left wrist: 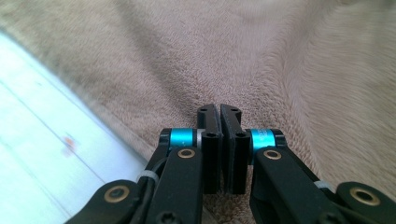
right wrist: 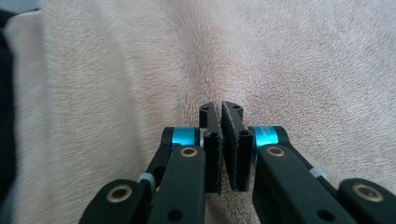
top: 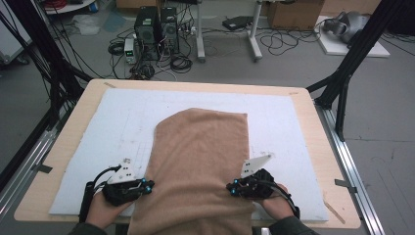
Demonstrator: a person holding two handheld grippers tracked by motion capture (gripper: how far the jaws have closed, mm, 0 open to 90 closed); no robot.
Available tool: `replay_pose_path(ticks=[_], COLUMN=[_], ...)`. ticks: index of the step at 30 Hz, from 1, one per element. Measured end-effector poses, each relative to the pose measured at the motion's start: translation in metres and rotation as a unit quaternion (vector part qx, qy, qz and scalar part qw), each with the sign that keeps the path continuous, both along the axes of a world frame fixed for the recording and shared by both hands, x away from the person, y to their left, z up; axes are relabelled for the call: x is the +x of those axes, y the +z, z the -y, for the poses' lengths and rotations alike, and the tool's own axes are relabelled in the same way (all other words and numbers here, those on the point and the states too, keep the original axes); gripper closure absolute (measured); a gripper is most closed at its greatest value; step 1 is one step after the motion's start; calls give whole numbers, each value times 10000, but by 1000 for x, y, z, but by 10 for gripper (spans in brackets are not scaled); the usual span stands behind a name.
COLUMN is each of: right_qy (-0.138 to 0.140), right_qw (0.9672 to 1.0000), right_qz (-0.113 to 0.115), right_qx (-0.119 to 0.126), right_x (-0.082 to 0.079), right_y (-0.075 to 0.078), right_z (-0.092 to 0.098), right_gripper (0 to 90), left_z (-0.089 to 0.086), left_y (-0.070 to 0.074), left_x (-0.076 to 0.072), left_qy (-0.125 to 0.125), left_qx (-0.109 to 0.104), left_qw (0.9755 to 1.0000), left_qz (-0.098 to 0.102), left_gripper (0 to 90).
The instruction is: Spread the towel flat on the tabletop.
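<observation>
I've got a white mat (top: 293, 127) on the wooden table (top: 68, 147), PC towers (top: 156, 32) on the floor beyond. Left gripper (top: 145, 186) and right gripper (top: 230, 188) both clamped shut, empty, on the towel (top: 200, 156) edges, towel between them.

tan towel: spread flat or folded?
Cannot tell whether doubled. The tan terry towel lies flat on the white foam mat, its near end hanging over the table edge.

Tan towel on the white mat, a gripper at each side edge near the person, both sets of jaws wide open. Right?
Not quite: both sets of jaws are shut. The left gripper and right gripper views show them closed together over the tan towel. The rest holds: towel on the white mat.
</observation>
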State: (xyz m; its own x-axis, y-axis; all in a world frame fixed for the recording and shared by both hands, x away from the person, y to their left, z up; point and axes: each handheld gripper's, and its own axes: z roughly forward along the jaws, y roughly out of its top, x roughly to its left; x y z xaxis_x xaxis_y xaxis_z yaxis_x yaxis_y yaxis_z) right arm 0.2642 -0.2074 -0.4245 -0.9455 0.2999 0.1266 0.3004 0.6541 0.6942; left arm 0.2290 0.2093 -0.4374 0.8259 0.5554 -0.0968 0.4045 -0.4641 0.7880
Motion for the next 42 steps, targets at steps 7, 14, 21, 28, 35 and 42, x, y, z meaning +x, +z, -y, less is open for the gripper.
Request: replay_pose_path(ticks=[7, 14, 21, 28, 35, 42], right_qy=[95, -536, -411, -69, -141, -910], right_qw=[9995, 9985, 9990, 9998, 9996, 9957], right_qz=[33, 91, -119, -178, -124, 45], right_qx=[287, -32, -93, 33, 231, -140], right_x=[-7, 36, 38, 11, 8, 60], right_y=[12, 3, -14, -3, 9, 4], right_z=[10, 9, 2, 6, 16, 14], right_gripper=[645, 626, 879, 879, 700, 621], left_z=[-6, 8, 15, 5, -1, 12], left_y=[12, 3, -8, 0, 14, 8], left_x=[6, 56, 55, 26, 38, 88], left_qy=[161, 680, 533, -24, 269, 1091], left_qx=[-390, 93, 285, 184, -247, 45], left_qw=[9990, 9973, 9981, 9998, 9993, 9937], left_qz=[129, 262, 99, -70, 110, 270], left_gripper=[730, 569, 859, 862, 677, 616])
